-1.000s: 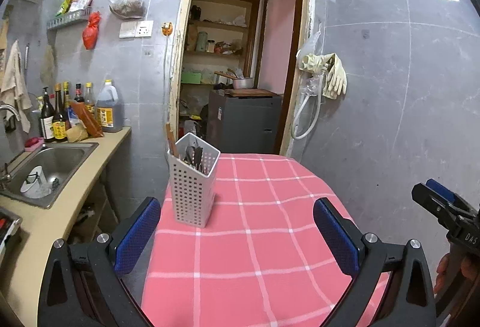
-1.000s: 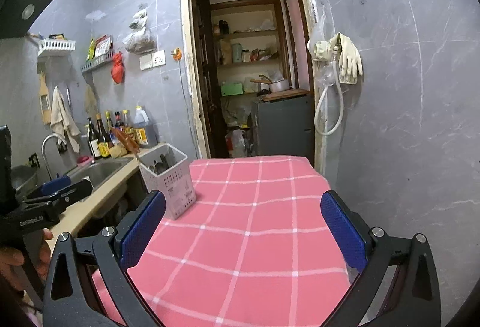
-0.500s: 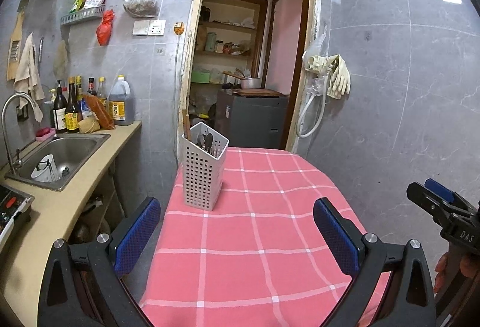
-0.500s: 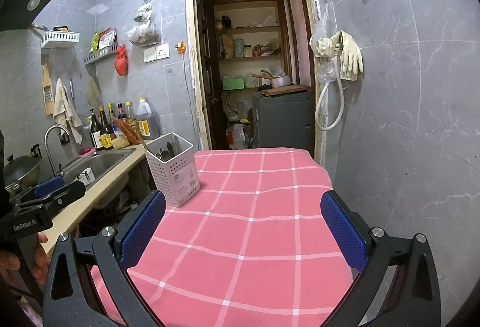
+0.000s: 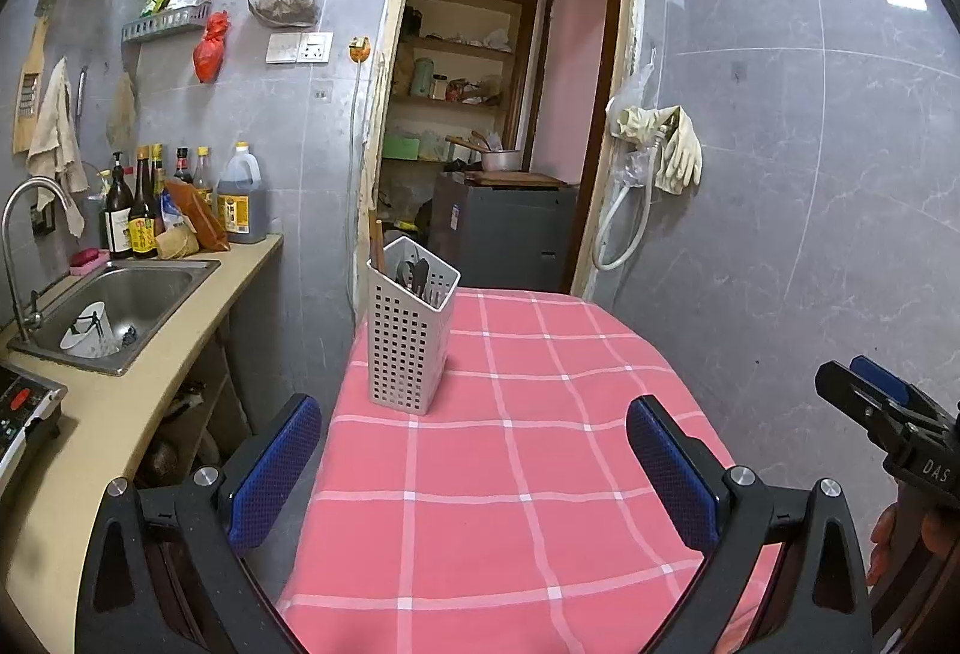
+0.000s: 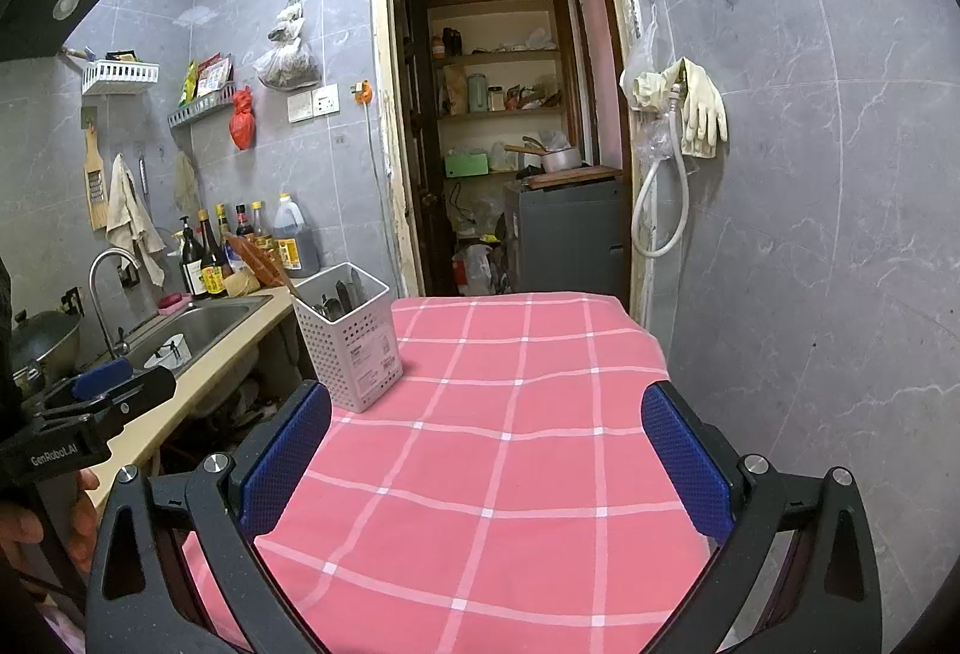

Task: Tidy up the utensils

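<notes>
Left gripper (image 5: 474, 465): fingers spread wide, empty, above pink checked tablecloth (image 5: 510, 474). Right gripper (image 6: 486, 450): fingers spread wide, empty. White perforated caddy (image 5: 408, 333) upright near far left corner of table, utensils (image 5: 414, 276) standing inside. Caddy ahead of both finger pairs, well apart, left of centre; nearest left finger (image 6: 288, 456) in right view.

Pink-checked cloth (image 5: 510, 474), white holder (image 5: 408, 342).
</notes>
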### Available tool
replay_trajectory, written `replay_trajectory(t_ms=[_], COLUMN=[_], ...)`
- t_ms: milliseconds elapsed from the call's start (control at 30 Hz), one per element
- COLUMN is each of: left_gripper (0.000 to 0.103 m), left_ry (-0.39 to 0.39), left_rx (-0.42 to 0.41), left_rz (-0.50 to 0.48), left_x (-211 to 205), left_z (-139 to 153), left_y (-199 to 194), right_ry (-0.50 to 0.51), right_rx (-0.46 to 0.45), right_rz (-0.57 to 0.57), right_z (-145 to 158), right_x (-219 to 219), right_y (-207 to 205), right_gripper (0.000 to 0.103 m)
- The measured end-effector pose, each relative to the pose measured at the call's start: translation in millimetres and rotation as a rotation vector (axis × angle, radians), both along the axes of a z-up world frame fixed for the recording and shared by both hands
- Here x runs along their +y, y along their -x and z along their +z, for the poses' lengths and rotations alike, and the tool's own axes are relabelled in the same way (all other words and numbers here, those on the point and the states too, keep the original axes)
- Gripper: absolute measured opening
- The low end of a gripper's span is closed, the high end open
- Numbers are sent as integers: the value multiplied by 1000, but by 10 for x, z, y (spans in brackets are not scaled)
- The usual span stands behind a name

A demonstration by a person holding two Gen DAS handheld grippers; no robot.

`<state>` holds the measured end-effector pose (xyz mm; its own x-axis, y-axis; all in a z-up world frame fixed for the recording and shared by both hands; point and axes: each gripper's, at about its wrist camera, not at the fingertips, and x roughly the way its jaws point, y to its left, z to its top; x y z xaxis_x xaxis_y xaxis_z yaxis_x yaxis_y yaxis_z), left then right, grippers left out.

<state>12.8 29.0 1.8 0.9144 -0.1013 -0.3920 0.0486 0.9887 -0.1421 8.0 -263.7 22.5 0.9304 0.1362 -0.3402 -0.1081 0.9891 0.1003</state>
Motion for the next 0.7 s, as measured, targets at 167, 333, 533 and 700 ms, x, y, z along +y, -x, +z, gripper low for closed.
replay_trajectory(t_ms=[167,333,533,700], left_gripper=[103,103,103,103], left_ry=[2,3,5,4], left_rx=[4,5,8,7], left_rz=[-2,-1,-2,-2], left_x=[13,9,19,20], left_z=[-18,-18,-34,-40], left_y=[6,6,12,17], right_ry=[1,2,2,4], right_rx=[0,-1,-1,-1], right_rz=[-1,0,0,-1], right_z=[8,11,19,24], right_x=[-2,-3,-3,-9], right_y=[-15,-6,-19,-24], right_gripper=[102,102,102,102])
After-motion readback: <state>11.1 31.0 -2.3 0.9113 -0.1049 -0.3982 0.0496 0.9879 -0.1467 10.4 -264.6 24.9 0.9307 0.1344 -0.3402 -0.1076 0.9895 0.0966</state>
